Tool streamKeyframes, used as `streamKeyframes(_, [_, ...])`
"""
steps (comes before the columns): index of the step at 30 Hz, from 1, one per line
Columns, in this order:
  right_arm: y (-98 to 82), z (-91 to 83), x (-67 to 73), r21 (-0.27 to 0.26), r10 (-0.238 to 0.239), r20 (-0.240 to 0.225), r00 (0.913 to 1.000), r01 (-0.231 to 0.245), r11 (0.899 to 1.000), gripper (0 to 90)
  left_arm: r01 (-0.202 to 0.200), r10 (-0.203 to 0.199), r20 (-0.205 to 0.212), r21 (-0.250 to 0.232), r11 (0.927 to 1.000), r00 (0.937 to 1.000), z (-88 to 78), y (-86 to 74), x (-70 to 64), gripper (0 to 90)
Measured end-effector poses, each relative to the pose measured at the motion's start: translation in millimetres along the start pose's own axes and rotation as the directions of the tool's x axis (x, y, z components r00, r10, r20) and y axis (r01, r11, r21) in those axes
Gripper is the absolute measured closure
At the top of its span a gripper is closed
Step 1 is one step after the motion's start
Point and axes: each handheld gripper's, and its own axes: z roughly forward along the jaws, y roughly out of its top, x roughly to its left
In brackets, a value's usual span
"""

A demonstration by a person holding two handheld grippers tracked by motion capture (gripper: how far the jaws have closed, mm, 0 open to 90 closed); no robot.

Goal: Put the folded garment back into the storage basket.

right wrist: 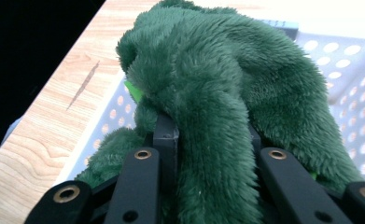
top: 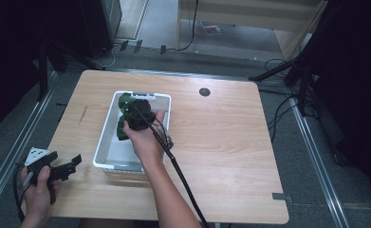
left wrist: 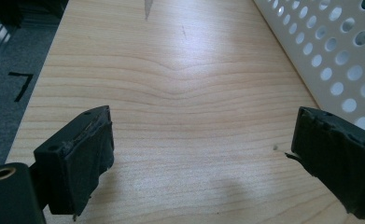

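1. Green plush is sitting between the jaws of the right gripper (right wrist: 213,140): in the right gripper view we are seeing a fold of the green plush toy (right wrist: 217,88) pinched by the two black jaws, which are standing nearly closed on it.
2. We are locating this toy (top: 122,114) inside the white perforated basket (top: 108,124), toward its far end, in the high view.
3. We are observing the right gripper (top: 138,116) over the basket there, with the person's right hand (top: 147,142) wrapped around it and its black cable (top: 183,180) trailing back toward the near edge of the tabletop (top: 221,142).
4. We are noting that the toy is partly lifted; behind it, the right gripper view is showing the basket's hole-patterned wall (right wrist: 353,70).
5. We are finding the left gripper (top: 69,164) at the near left corner of the tabletop, held by the person's left hand (top: 36,190), well apart from the toy.
6. We are reading its jaws as standing wide open with nothing between them: the left gripper view is showing bare wood grain (left wrist: 180,116) between the two pads.
7. We are seeing the basket wall (left wrist: 339,56) just beside the farther jaw in that view, not touching it.
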Motion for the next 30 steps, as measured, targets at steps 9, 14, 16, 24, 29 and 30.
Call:
streamKeyframes(9, [-9.2,21.7,-0.6,0.042,-0.001,0.02,0.9998,0.0,0.999,69.7,0.001,-0.001,0.001,0.0,1.0,1.0,0.0,0.0,0.1,6.9])
streamKeyframes(14, [-13.3,29.0,-2.3,0.06,-0.004,0.029,0.9996,0.002,0.998,69.3,0.002,-0.002,0.0,-0.001,1.0,1.0,0.2,0.0,0.1,6.9])
streamKeyframes(16, [-15.0,31.1,-2.8,0.066,-0.004,0.03,0.9995,0.002,0.998,69.3,0.003,-0.003,0.0,-0.002,1.0,1.0,0.2,0.0,0.0,6.9])
streamKeyframes(24, [-21.1,39.9,-4.3,0.086,0.002,0.043,0.9991,-0.006,0.996,69.0,0.001,-0.001,0.001,-0.001,1.0,1.0,0.1,0.0,0.1,6.9])
streamKeyframes(29, [-22.5,41.4,-4.0,0.088,0.002,0.042,0.9991,-0.006,0.996,68.0,0.001,-0.001,0.001,0.0,1.0,1.0,0.1,0.0,0.1,6.9])
streamKeyframes(30, [-22.6,41.6,-3.9,0.088,0.003,0.042,0.9991,-0.006,0.996,68.0,0.001,-0.001,0.001,0.0,1.0,1.0,0.1,0.0,0.1,6.9])
